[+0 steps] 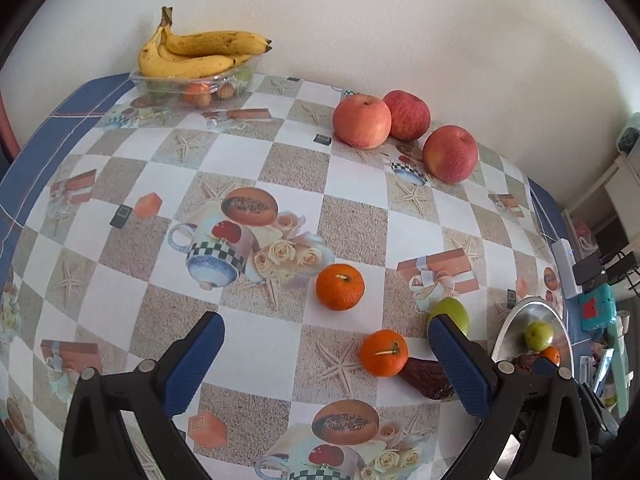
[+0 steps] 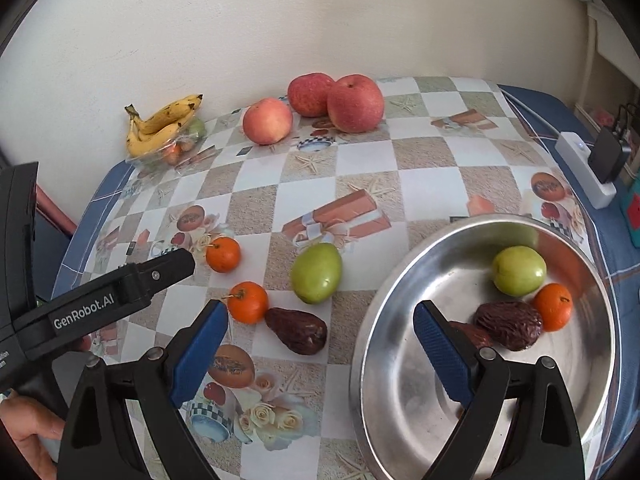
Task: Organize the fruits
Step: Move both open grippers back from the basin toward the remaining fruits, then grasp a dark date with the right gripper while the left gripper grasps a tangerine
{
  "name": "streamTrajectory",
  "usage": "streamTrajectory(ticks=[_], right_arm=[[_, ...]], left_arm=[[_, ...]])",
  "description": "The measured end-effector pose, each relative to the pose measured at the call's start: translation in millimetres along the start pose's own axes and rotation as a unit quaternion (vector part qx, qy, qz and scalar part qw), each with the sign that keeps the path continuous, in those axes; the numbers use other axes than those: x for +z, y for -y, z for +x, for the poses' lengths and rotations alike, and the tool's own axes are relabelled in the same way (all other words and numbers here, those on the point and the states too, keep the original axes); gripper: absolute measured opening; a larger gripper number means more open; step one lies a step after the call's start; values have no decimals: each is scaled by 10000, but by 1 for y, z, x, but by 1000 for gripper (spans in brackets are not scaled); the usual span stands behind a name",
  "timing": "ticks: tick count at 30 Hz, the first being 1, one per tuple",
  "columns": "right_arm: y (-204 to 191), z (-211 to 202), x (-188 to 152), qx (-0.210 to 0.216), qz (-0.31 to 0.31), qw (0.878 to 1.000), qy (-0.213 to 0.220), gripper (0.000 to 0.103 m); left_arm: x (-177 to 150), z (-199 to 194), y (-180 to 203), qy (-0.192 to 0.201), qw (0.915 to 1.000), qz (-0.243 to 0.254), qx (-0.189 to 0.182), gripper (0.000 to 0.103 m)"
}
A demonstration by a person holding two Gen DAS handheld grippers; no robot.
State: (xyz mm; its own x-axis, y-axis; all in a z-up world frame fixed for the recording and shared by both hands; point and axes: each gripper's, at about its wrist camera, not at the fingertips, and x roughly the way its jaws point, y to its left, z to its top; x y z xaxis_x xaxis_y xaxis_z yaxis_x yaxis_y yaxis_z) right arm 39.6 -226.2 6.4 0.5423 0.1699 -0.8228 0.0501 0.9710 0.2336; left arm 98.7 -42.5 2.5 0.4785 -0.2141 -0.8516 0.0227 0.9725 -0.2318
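Observation:
My left gripper (image 1: 326, 342) is open and empty above the tablecloth. Two tangerines (image 1: 340, 287) (image 1: 383, 352), a brown date (image 1: 428, 376) and a green fruit (image 1: 454, 312) lie just ahead of it. My right gripper (image 2: 320, 322) is open and empty, over the near rim of the steel bowl (image 2: 404, 380). The bowl holds a green fruit (image 2: 519, 270), a tangerine (image 2: 552, 306) and two dates (image 2: 509, 324). On the cloth left of the bowl lie a green fruit (image 2: 316, 267), a date (image 2: 297, 330) and two tangerines (image 2: 248, 302) (image 2: 223, 254). The left gripper's body (image 2: 120, 292) shows at the left.
Three red apples (image 1: 362, 121) (image 1: 407, 114) (image 1: 451, 153) sit at the back by the wall. A clear tray (image 1: 192, 86) with bananas (image 1: 196, 54) on top stands at the back left. A white power strip (image 2: 584, 168) with a black plug lies at the table's right edge.

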Motion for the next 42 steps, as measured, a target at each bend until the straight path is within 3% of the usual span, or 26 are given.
streamTrajectory(ticks=[5, 7, 11, 13, 22, 33, 37, 42], right_arm=[[-7, 6, 7, 115, -29, 9999, -45, 91], [-11, 8, 10, 84, -63, 9999, -54, 82], [-16, 16, 15, 81, -107, 9998, -130, 76], [-18, 21, 17, 55, -168, 9997, -196, 67], [-21, 51, 3, -61, -350, 9963, -779, 64], [-25, 67, -11, -176, -520, 9924, -1097, 49], [-25, 68, -12, -188, -518, 9922, -1115, 48], [-24, 68, -13, -196, -495, 9924, -1107, 48]], left_arm=[[6, 6, 0, -167, 9998, -72, -22, 103], [9, 12, 0, -341, 9992, -183, -108, 102], [15, 23, 1, -481, 9982, -269, -226, 101], [15, 29, 3, -573, 9976, -261, -301, 97], [-4, 55, 14, -1161, 9922, -130, -440, 86], [-14, 63, 18, -1442, 9864, -195, -761, 53], [-13, 63, 18, -1486, 9841, -281, -927, 41], [-12, 60, 19, -1444, 9850, -287, -895, 38]])
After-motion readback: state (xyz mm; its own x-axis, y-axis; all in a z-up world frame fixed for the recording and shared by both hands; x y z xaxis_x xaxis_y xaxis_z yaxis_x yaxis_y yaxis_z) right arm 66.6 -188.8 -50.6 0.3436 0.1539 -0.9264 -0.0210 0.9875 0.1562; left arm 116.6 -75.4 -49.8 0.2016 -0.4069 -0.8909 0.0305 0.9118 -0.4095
